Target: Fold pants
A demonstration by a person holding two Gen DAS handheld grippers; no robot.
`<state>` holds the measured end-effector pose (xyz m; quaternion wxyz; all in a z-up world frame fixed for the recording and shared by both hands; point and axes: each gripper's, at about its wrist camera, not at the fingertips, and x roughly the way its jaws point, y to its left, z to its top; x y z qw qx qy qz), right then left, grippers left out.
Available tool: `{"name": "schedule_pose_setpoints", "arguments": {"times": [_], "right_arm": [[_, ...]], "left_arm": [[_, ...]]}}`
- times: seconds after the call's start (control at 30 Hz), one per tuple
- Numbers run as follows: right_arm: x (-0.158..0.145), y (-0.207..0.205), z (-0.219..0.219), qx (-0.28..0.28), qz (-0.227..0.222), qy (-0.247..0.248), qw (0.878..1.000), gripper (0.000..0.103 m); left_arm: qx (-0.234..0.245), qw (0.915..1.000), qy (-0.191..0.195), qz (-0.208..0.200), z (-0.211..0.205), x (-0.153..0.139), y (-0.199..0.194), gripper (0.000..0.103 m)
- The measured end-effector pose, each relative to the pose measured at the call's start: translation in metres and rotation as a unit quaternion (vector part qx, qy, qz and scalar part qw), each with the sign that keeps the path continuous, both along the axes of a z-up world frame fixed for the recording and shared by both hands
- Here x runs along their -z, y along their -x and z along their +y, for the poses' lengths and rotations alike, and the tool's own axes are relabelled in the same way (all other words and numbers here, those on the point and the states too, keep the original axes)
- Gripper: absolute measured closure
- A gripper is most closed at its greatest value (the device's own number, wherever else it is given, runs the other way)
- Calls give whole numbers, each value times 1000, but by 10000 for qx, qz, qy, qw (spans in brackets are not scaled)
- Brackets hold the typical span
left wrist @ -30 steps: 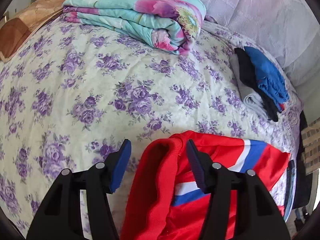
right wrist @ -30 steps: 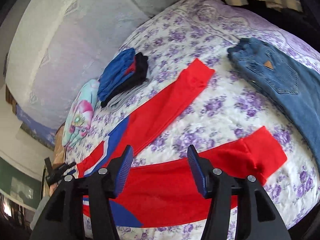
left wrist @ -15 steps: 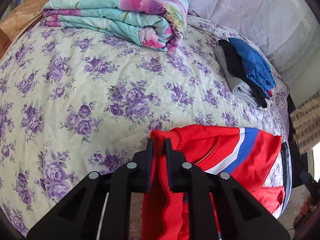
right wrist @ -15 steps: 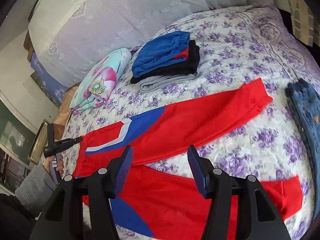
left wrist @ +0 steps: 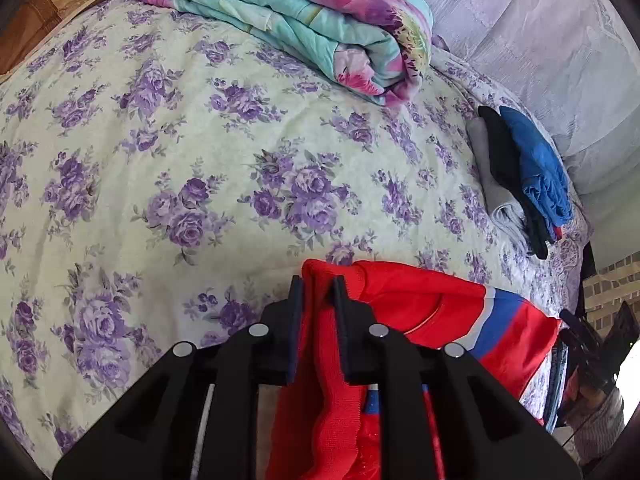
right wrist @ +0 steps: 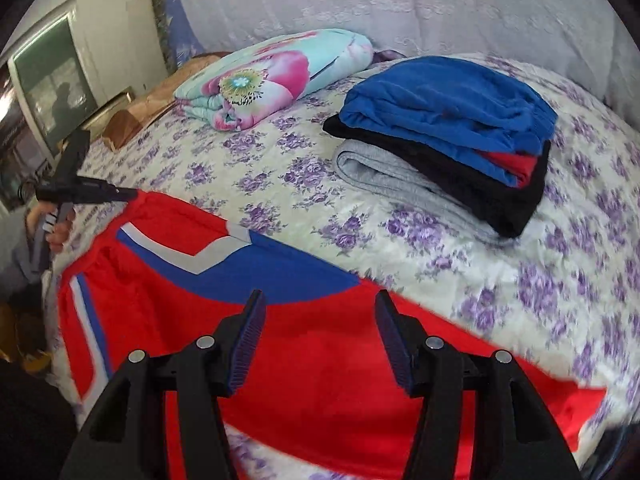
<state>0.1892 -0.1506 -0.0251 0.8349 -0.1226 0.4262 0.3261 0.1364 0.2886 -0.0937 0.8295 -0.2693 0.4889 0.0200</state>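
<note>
Red track pants with blue and white stripes lie spread on the floral bedspread. In the left wrist view my left gripper is shut on the red waistband of the pants at the bed's near edge. It also shows in the right wrist view at the far left, pinching the waistband corner. My right gripper is open and empty, hovering low over a red leg near the blue patch.
A stack of folded clothes, blue on black on grey, lies on the bed beyond the pants; it shows in the left wrist view too. A folded floral quilt lies by the headboard. A pale cover rises behind.
My left gripper closed on the waistband and keeps holding it. My right gripper swung from over the leg cuffs towards the waist end and came lower; the jeans left its view.
</note>
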Motion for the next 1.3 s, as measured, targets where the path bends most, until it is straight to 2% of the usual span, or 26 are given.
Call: {"name": "schedule_pose_setpoints", "arguments": {"times": [0.07, 0.17, 0.33, 0.37, 0.43, 0.47, 0.53, 0.63, 0.7, 0.87, 1.07, 1.13, 1.2, 1.3], "right_arm": [[17, -18, 10, -403, -238, 284, 9985, 46], [45, -38, 26, -1178, -169, 678, 9906, 46], [72, -48, 47, -2526, 236, 1143, 9605, 46], [72, -47, 48, -2721, 263, 1186, 9546, 49], [73, -46, 48, -3053, 427, 1290, 9425, 74], [72, -44, 47, -3154, 517, 1327, 9382, 80], [70, -39, 48, -3217, 612, 1387, 9346, 94], [64, -33, 47, -3134, 598, 1401, 9373, 97], [59, -31, 43, -2991, 580, 1376, 9425, 97], [47, -26, 40, -2787, 451, 1372, 9495, 98], [36, -23, 39, -2727, 393, 1348, 9518, 98], [33, -23, 41, -2720, 360, 1369, 9518, 98], [31, -22, 42, -2706, 334, 1372, 9523, 98], [24, -18, 42, -2673, 266, 1359, 9536, 98]], "left_arm": [[-28, 9999, -151, 60, -4, -1, 1, 87], [-40, 9994, -326, 122, -11, -1, 3, 86], [82, 9989, -430, 147, -13, -1, 3, 85], [136, 9989, -422, 160, -12, -1, 2, 85], [274, 9986, -390, 211, -11, 1, -1, 85], [342, 9985, -364, 226, -9, 2, -4, 85], [420, 9982, -327, 280, -6, 4, -8, 83], [427, 9985, -255, 246, -2, 1, -15, 81], [386, 9987, -253, 222, -1, 0, -19, 71], [594, 9974, -280, 290, -10, 7, -28, 71], [902, 9949, -347, 280, -12, 5, -31, 75], [1010, 9939, -357, 265, -12, 2, -30, 79], [1111, 9929, -361, 212, -13, -4, -28, 87], [1169, 9926, -318, 62, -13, -16, -21, 91]]}}
